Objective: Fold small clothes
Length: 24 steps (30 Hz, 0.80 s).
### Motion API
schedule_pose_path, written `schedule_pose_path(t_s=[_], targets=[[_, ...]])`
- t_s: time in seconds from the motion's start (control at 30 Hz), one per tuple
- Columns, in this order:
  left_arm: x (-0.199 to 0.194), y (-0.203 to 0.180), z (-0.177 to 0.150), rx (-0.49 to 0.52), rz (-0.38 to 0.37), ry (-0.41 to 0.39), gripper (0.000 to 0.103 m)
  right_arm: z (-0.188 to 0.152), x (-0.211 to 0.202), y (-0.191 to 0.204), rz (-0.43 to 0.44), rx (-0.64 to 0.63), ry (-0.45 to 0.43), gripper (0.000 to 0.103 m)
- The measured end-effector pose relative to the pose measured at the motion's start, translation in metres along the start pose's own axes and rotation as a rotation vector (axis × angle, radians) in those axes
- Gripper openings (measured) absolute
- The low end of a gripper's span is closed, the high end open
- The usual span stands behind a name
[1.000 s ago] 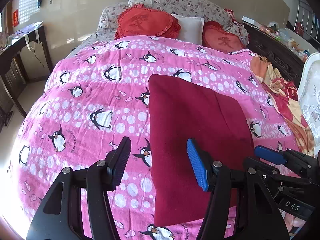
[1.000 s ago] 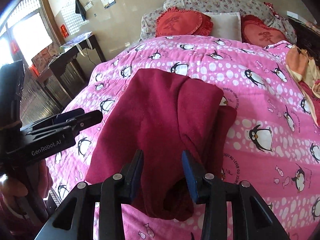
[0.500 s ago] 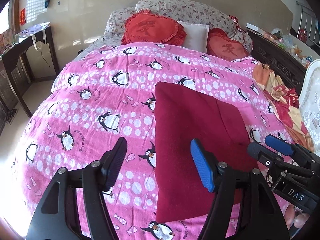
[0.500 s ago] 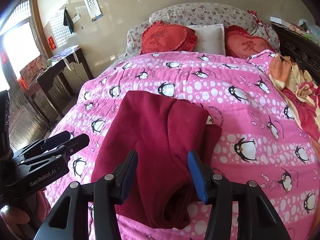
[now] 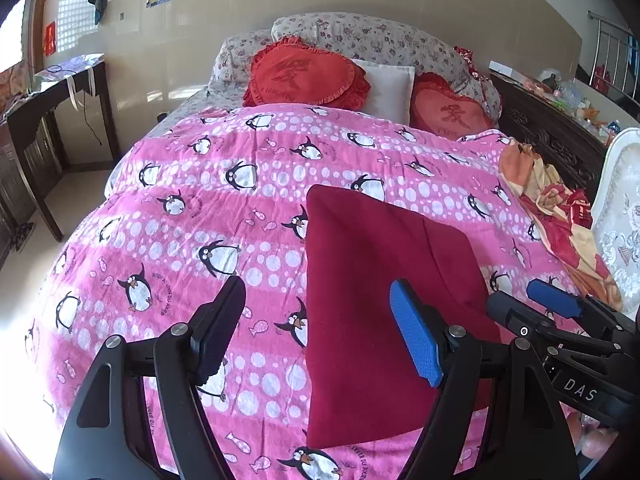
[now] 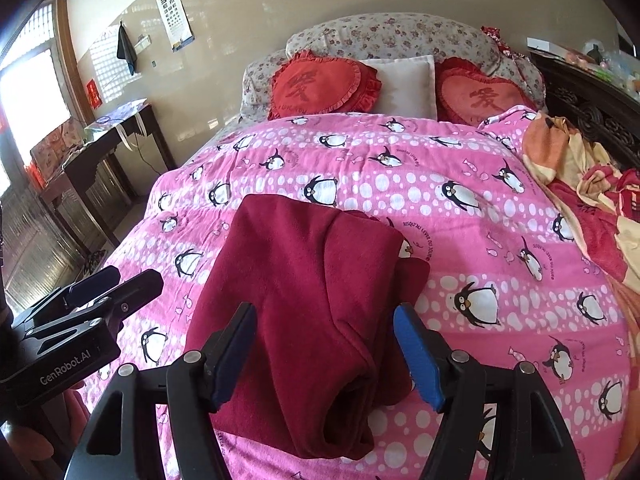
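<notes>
Hovering with fingers spread and empty, the right tool [image 6: 324, 354] and left tool [image 5: 318, 328] both hang above the dark red fleece garment [image 6: 316, 292], lying folded on the pink penguin-print bedspread [image 6: 480, 208] just ahead. It looks soft, light and limp; pinch a doubled edge. Readable writing: "GenRobot.AI", "DAS".

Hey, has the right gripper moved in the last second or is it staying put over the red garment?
Yes. The right gripper has pulled back and up from the dark red garment: the heart cushions sit lower in view and the jaws have opened wider.
</notes>
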<state>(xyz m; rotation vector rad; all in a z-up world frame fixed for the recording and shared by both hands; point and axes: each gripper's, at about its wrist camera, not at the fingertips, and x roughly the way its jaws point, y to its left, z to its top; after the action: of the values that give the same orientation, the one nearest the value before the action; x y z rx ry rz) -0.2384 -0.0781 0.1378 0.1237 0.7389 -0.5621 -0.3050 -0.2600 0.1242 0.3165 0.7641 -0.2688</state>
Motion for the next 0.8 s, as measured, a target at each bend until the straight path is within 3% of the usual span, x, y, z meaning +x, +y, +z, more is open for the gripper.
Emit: schedule_pose_path(t_s=[0.8], targets=[[0.004,-0.004,0.002,0.050,0.031,-0.003,0.075,-0.002,0.010,-0.002,0.012,0.018,0.025,0.069]])
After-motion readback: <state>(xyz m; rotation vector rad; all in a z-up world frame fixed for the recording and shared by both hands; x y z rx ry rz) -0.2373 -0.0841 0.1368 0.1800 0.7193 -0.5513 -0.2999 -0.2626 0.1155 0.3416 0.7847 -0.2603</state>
